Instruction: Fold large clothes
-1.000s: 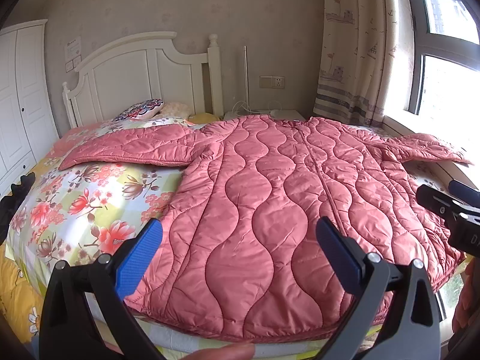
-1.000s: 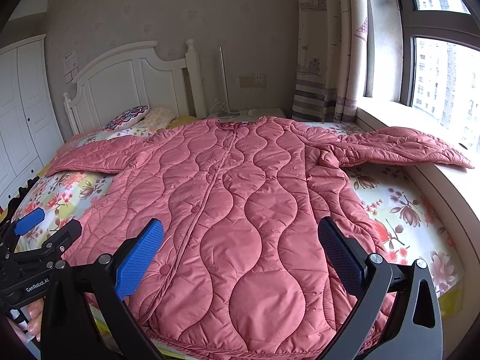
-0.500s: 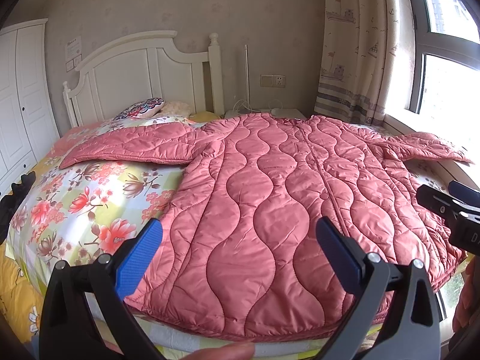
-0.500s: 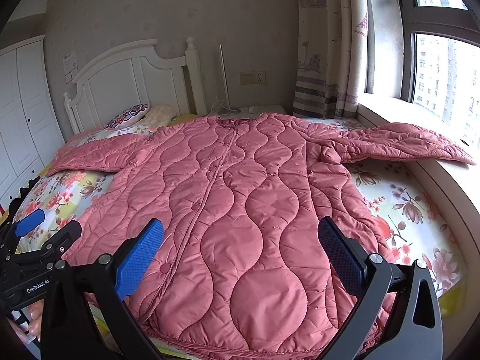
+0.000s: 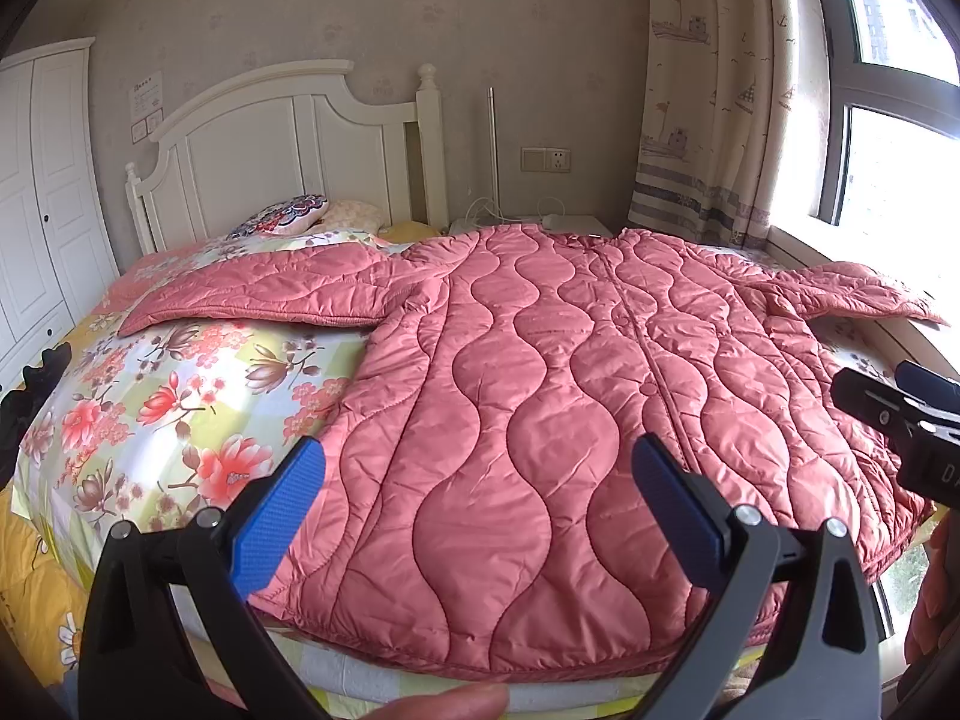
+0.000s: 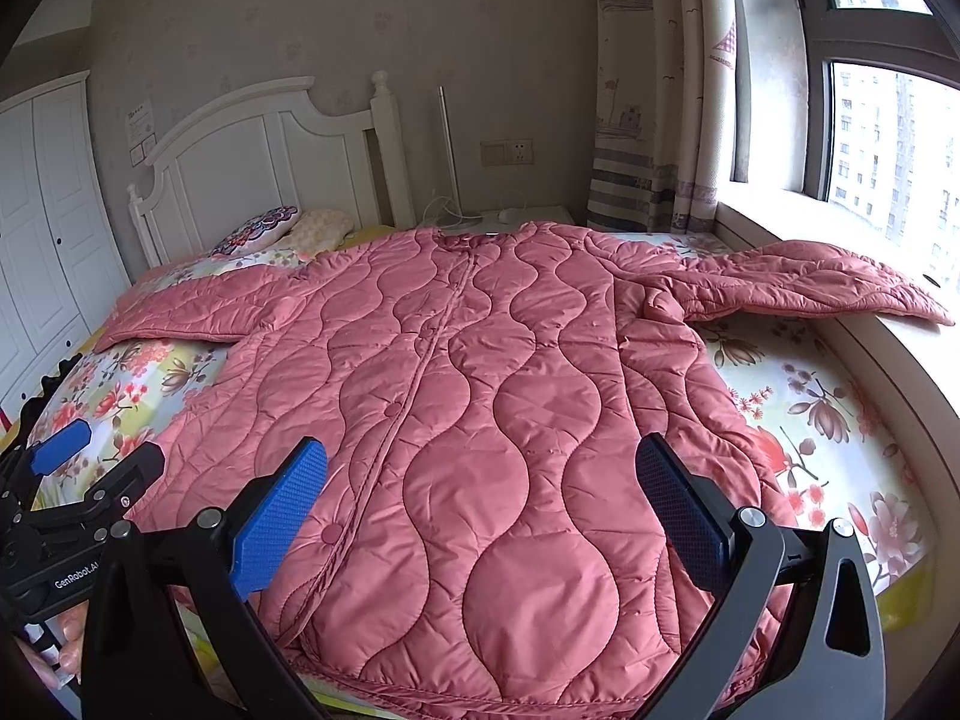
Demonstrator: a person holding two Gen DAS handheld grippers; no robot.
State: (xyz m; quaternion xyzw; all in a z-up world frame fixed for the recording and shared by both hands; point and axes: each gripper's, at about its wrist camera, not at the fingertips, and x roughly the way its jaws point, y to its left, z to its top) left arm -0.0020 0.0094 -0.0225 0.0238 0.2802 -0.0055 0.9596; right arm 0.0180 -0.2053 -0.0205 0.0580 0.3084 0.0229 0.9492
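Little has moved in the last second: both wrist views have tipped up and back slightly, so the bed's foot sits lower in view, and nothing on it has shifted. Working left to right, the left sleeve (image 5: 270, 294) lies flat across the floral bedsheet (image 5: 150, 396) toward the pillows. The left gripper (image 5: 480, 510) hovers over the hem, fingers spread wide, grasping nothing. The pink quilted coat (image 6: 480, 390) lies front-up, fastened, spread full length with its collar toward the white headboard (image 6: 252, 150). The right gripper (image 6: 480, 504) is likewise released and apart from the fabric. The right sleeve (image 6: 810, 282) reaches onto the window ledge. Judgement: no fold has begun; the pair appear to be lining up for a first grasp.
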